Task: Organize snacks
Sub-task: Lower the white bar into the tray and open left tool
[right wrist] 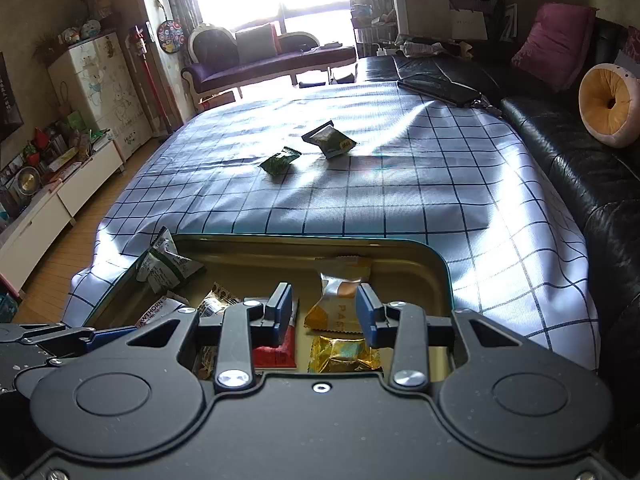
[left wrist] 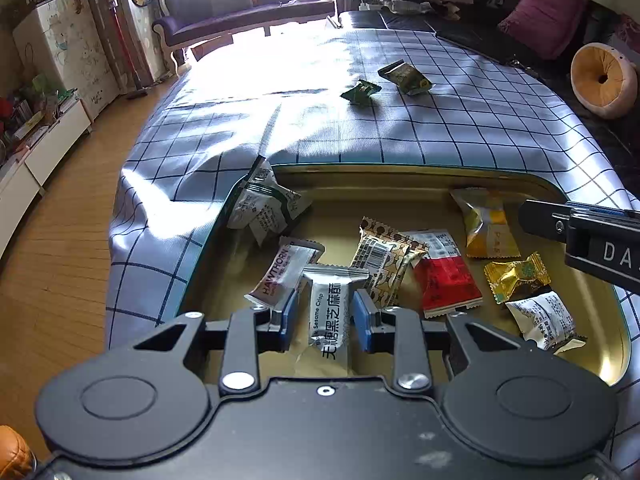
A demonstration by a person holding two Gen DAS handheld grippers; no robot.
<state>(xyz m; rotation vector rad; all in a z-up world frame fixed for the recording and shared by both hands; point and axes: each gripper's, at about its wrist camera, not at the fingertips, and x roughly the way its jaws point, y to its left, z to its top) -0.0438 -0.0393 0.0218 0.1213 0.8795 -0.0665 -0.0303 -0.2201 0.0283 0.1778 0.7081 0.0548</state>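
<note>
"Black Sesame Crisp" packet (left wrist: 330, 312) beside "HAWTHORN" packet (left wrist: 285, 272)

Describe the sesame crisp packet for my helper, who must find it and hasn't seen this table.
Find the gold tin at the near edge of the checked tablecloth. Among its snacks, the sesame crisp packet lies between the open fingers of the left claw. It is the only silver packet with big black Chinese lettering running lengthwise.
</note>
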